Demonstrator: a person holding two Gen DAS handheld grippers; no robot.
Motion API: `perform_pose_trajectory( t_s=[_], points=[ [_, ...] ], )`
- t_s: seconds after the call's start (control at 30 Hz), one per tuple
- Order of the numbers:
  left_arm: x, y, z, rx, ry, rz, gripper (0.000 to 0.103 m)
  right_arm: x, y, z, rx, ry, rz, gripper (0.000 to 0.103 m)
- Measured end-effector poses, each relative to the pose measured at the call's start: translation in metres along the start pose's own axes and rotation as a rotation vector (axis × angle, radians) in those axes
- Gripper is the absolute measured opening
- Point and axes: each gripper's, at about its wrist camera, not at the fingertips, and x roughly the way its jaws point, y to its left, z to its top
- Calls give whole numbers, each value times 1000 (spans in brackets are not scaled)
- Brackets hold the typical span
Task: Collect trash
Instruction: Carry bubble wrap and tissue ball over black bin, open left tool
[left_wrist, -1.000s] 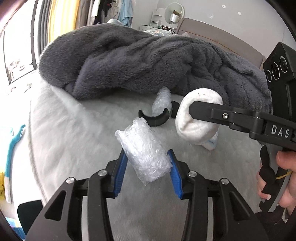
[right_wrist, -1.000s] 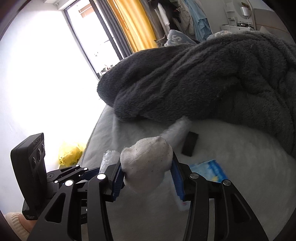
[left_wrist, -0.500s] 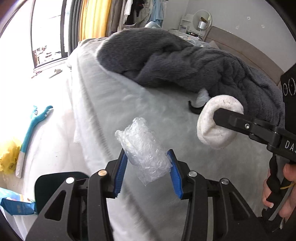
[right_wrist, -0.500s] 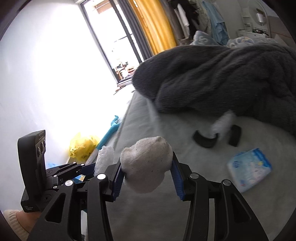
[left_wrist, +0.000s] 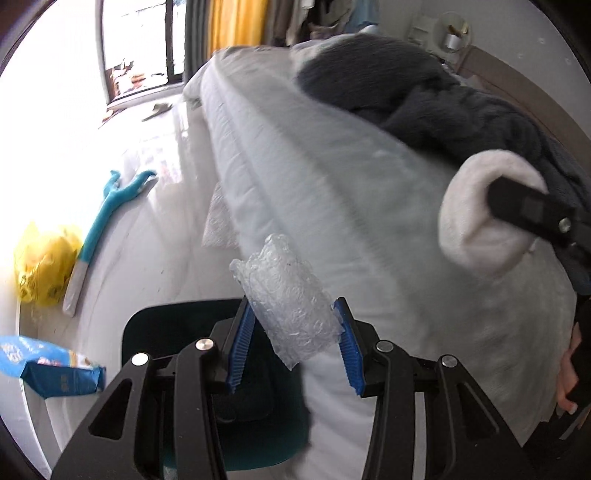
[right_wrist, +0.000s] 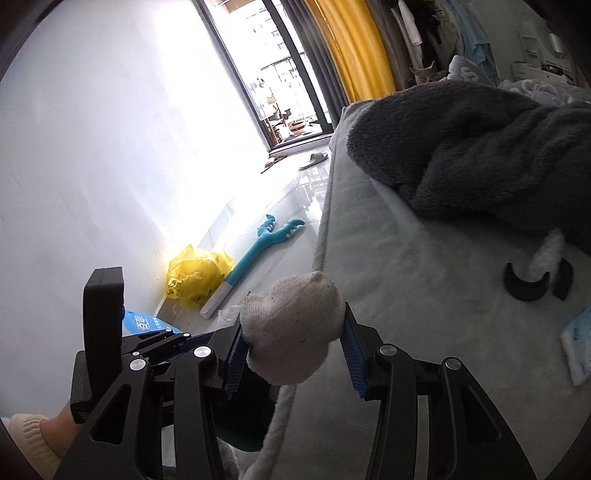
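Observation:
My left gripper (left_wrist: 293, 341) is shut on a crumpled roll of clear bubble wrap (left_wrist: 284, 299), held past the bed's edge above a dark teal bin (left_wrist: 177, 325) on the floor. My right gripper (right_wrist: 291, 345) is shut on a balled white sock (right_wrist: 293, 328); the sock (left_wrist: 484, 218) also shows at the right of the left wrist view, over the mattress. In the right wrist view the left gripper's black body (right_wrist: 103, 332) sits low at the left. Another clear wrapper (right_wrist: 546, 254), two curved black pieces (right_wrist: 524, 286) and a blue-white packet (right_wrist: 578, 339) lie on the bed.
A grey fleece blanket (right_wrist: 480, 155) is heaped on the pale mattress (left_wrist: 332, 177). On the floor lie a yellow plastic bag (right_wrist: 195, 277), a teal long-handled tool (right_wrist: 258, 247), a blue packet (left_wrist: 48, 369) and a slipper (right_wrist: 314, 159) by the window. A slippered foot (right_wrist: 26, 439) shows low left.
Both grippers have swung left from over the bed to its edge, each still holding its item. The floor, yellow bag and teal bin have come into view.

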Motion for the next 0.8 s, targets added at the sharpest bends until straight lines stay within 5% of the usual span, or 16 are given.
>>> perform_pose_trajectory(
  t_s=[0.57,0.8],
  points=[
    [8,98,-35,-135,183,8,48,79,72,-10,-71,107,66,47],
    [6,124,-46,-159,221,25,69,97,83,-21,-84,153,79,47]
  ],
)
